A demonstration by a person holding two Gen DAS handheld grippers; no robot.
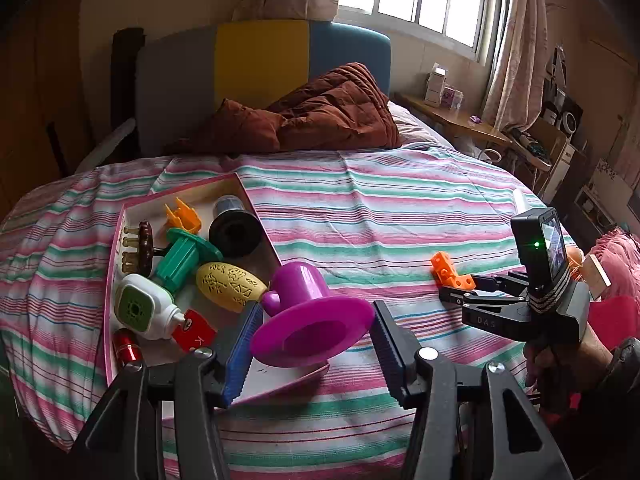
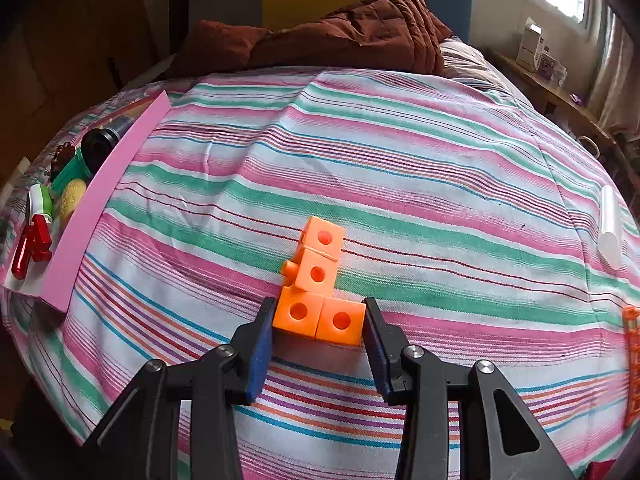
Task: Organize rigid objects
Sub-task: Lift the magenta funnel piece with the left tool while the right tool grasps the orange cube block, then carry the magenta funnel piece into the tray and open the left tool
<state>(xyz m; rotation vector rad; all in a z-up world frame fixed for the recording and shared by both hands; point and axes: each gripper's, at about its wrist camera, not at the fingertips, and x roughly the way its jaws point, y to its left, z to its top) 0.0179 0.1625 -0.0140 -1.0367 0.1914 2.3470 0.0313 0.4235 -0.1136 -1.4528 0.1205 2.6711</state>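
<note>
My left gripper (image 1: 316,330) is shut on a purple hat-shaped piece (image 1: 308,320) and holds it over the near right corner of the pink-rimmed tray (image 1: 116,240). The tray holds several toys: a yellow egg (image 1: 230,286), a green spool (image 1: 186,254), a black reel (image 1: 234,226). My right gripper (image 2: 319,322) has its fingers against both sides of an orange block piece (image 2: 320,292) that lies on the striped bedspread; the jaws touch its two lower cubes. The right gripper (image 1: 456,294) and the orange blocks (image 1: 448,268) also show in the left wrist view.
The tray's pink wall (image 2: 100,208) stands at the far left in the right wrist view. A white tube (image 2: 610,228) lies on the bed at right, an orange item (image 2: 632,360) at the right edge. A brown quilt (image 1: 320,116) lies by the headboard.
</note>
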